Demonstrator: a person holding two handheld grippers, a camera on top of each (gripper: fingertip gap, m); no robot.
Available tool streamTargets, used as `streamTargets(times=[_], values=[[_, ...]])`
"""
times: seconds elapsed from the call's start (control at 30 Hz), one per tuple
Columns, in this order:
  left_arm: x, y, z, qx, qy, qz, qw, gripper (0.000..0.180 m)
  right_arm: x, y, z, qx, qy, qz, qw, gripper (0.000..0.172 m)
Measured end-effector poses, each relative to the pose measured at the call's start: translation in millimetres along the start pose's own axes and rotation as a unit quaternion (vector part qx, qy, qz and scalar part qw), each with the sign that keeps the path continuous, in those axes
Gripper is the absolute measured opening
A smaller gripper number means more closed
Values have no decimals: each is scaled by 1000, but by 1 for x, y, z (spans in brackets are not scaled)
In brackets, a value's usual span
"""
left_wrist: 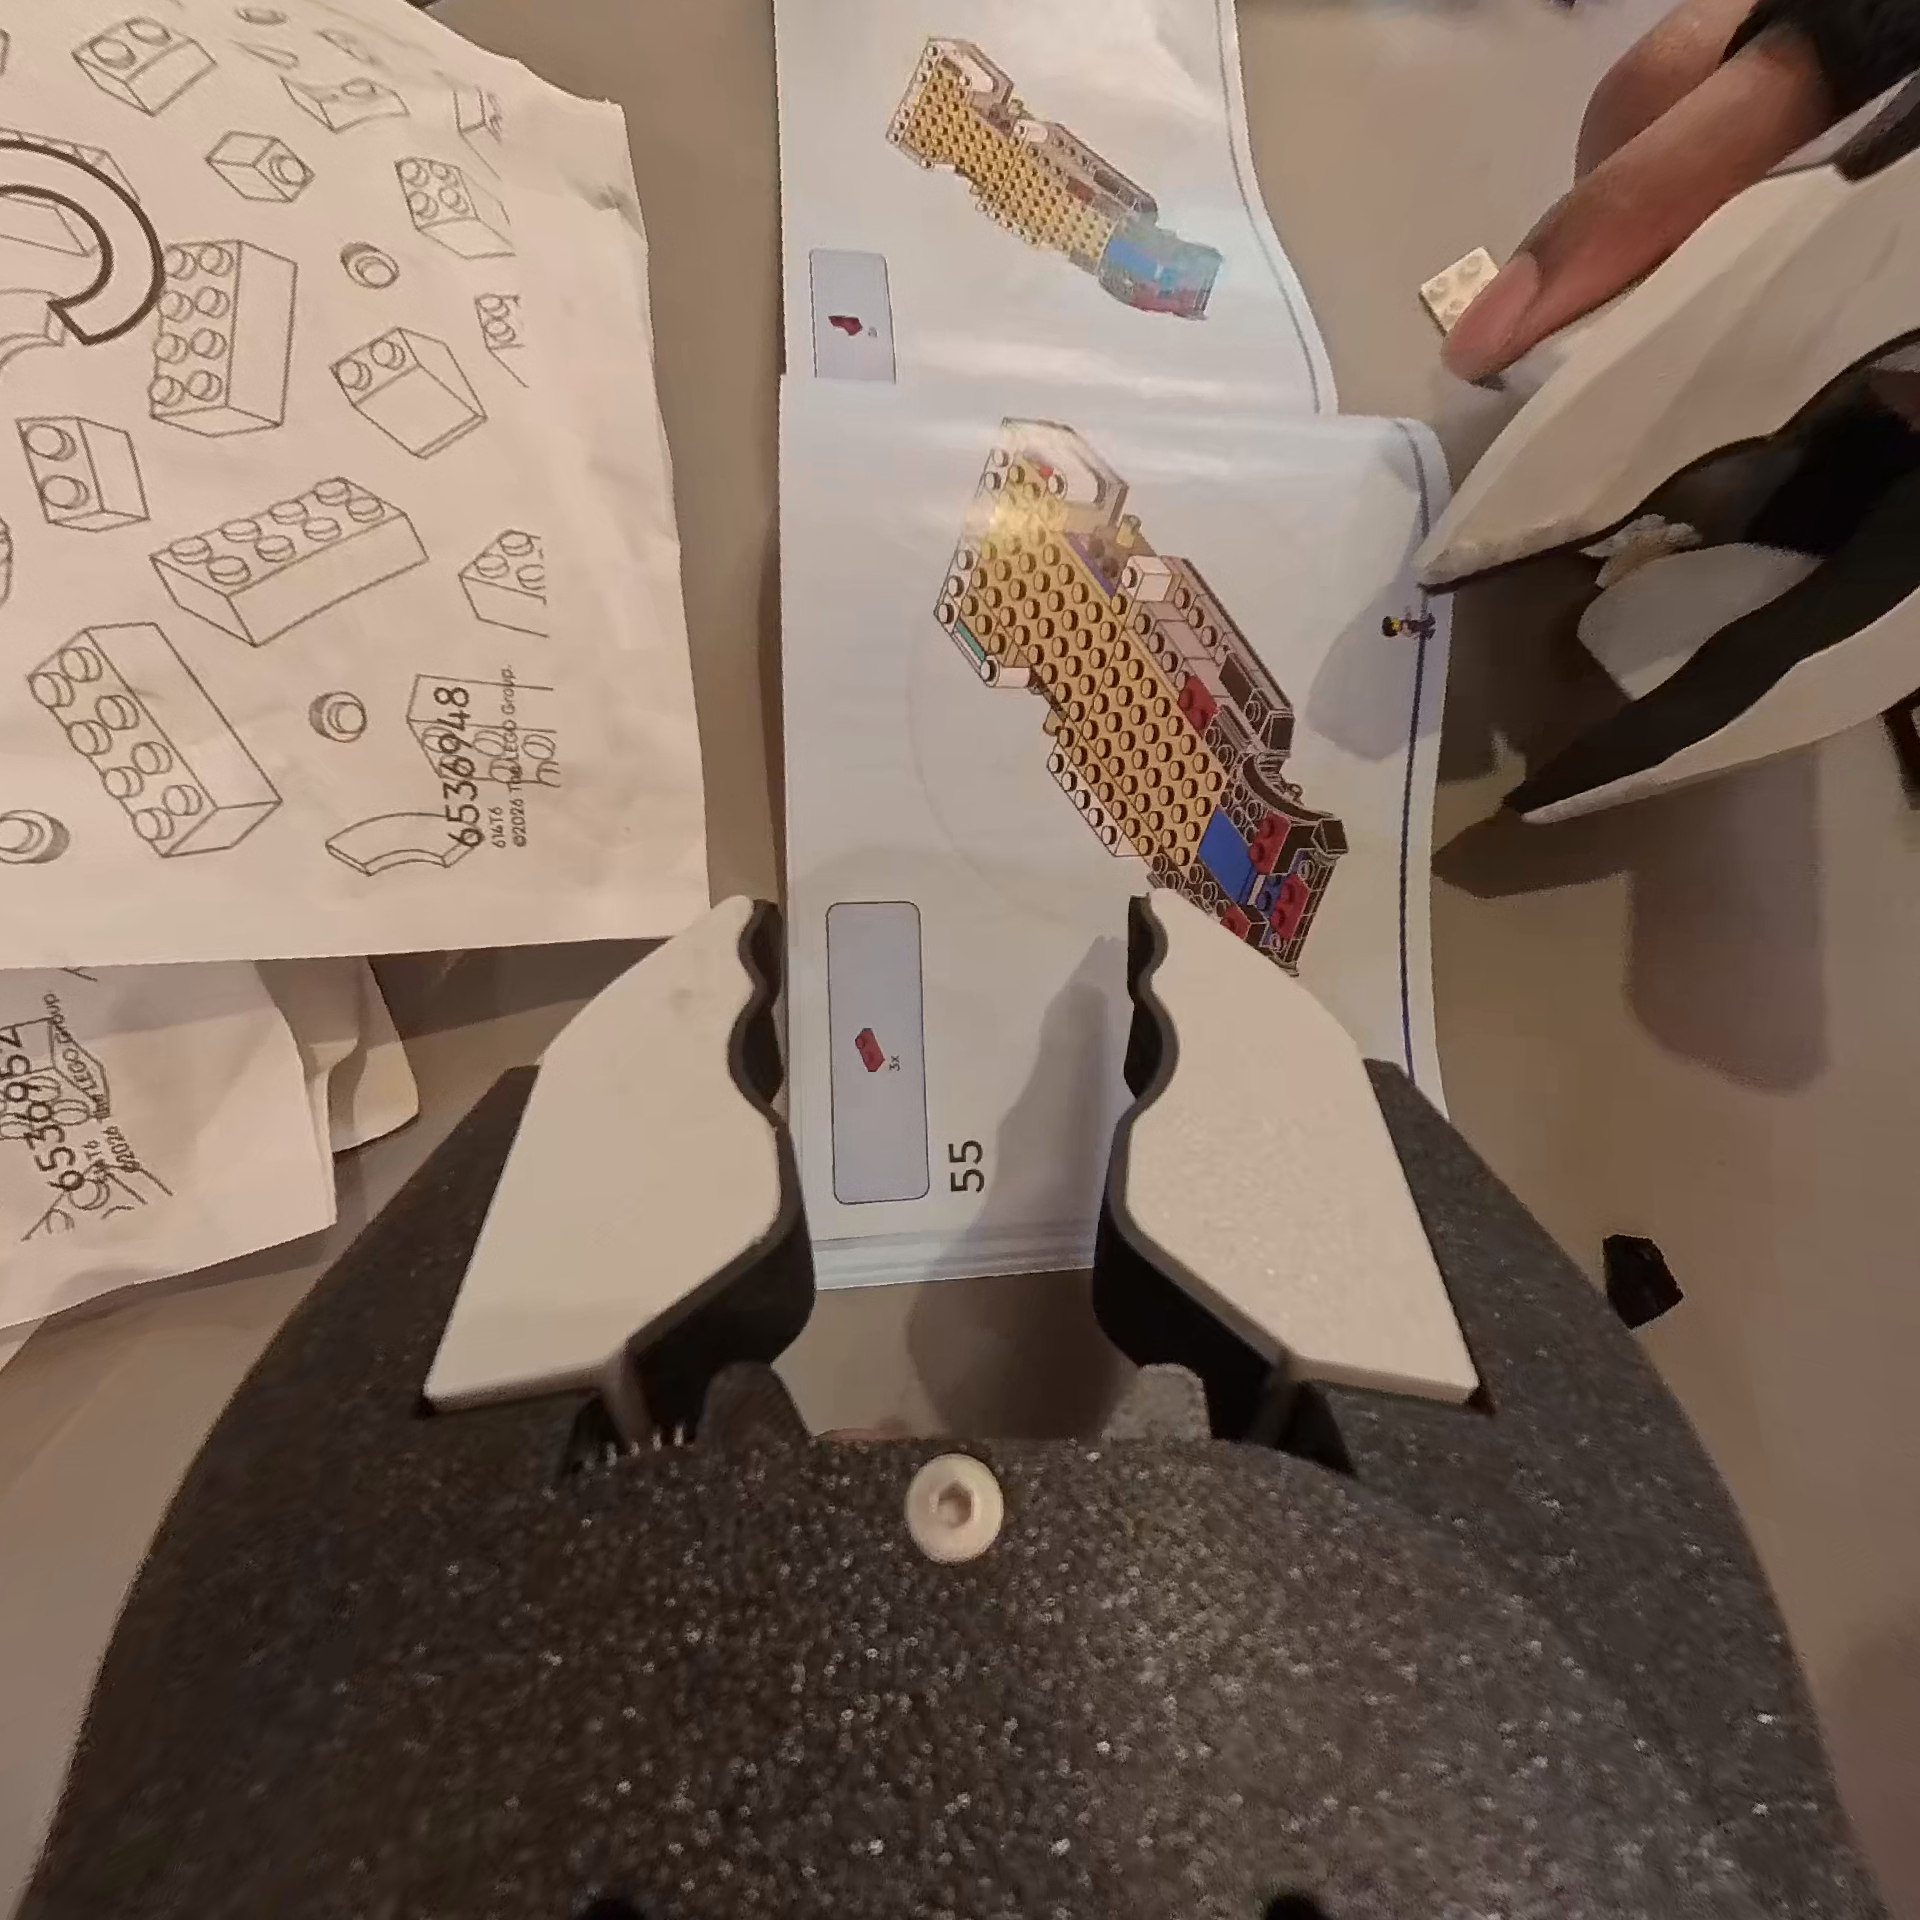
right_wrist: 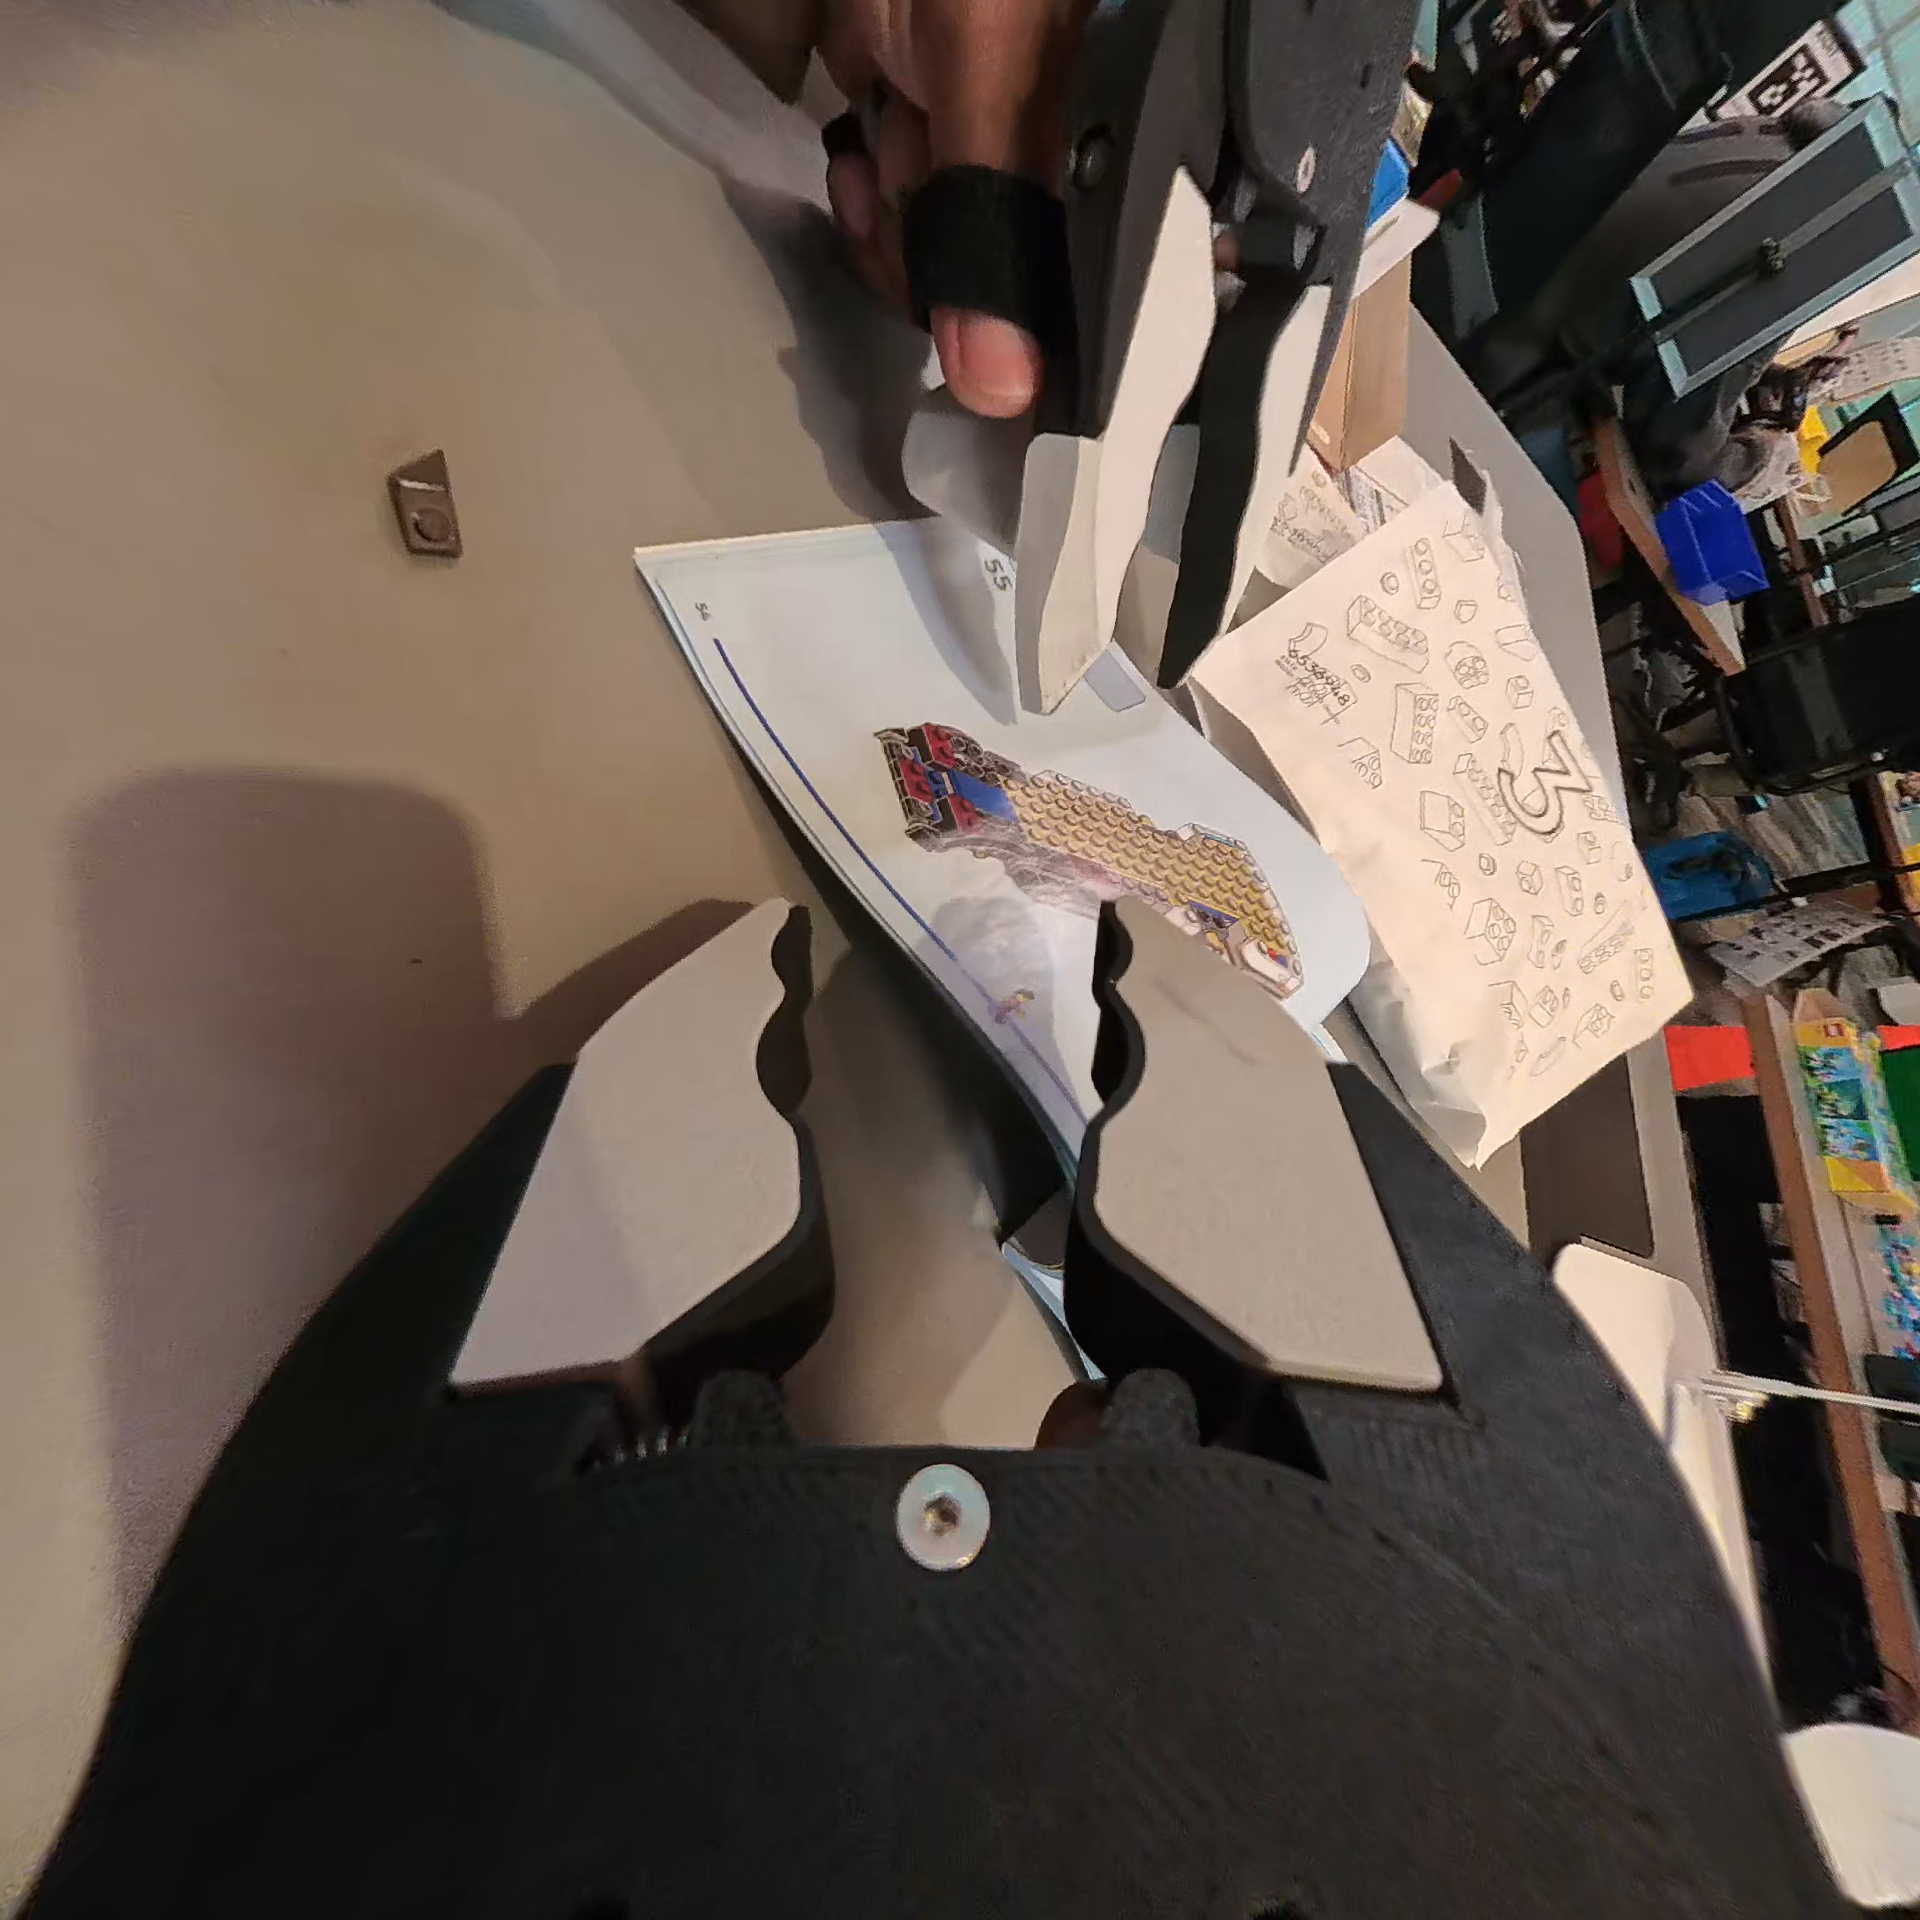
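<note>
Your left hand-held gripper (left_wrist: 951,935) is spread wide and grips nothing. Its fingers hover over the near end of the open instruction booklet (left_wrist: 1039,790), and the printed page shows plainly in the gap between them. The booklet lies flat on the desk (left_wrist: 727,343) straight ahead of this gripper, turned so the building diagram runs away from you, probably so it can be read from where you stand.

Just to the left of the left gripper's fingers lies a white paper bag (left_wrist: 312,468) printed with brick outlines, with a second crumpled bag (left_wrist: 156,1122) below it. They look to have been pushed aside to keep the page open to view.

Your right hand-held gripper (right_wrist: 951,935) is also spread and bare. It comes at the booklet (right_wrist: 852,665) from the side, and the page's curling edge lies between its fingers, though neither pad can be seen to press on it. In the left wrist view this gripper (left_wrist: 1475,686) sits at the booklet's right margin, one fingertip (left_wrist: 1455,556) right at the paper's edge. I judge that is where a loose sheet is easiest to catch.

A small pale brick (left_wrist: 1460,286) rests on the desk beyond the right gripper, and a small grey piece (right_wrist: 426,509) lies well to its left, apart from the booklet.
</note>
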State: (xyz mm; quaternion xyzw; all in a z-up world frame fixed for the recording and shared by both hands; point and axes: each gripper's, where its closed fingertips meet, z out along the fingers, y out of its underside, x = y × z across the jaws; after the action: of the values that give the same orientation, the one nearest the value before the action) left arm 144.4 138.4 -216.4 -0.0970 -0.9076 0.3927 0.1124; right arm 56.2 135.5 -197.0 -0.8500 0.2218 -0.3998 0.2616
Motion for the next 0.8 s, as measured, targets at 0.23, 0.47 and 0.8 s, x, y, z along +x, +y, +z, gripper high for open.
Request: streamTargets(times=[0.23, 0.47, 0.8], values=[[7, 0, 2, -5, 9, 15, 1000, 64, -3, 2, 6, -2, 23, -19, 1000, 50], [9, 1, 5, -12, 11, 9, 1000, 65, -9, 1, 8, 7, 14, -11, 1000, 50], [2, -2, 3, -3, -5, -4, 1000, 69, -8, 0, 8, 13, 24, -16, 999, 49]])
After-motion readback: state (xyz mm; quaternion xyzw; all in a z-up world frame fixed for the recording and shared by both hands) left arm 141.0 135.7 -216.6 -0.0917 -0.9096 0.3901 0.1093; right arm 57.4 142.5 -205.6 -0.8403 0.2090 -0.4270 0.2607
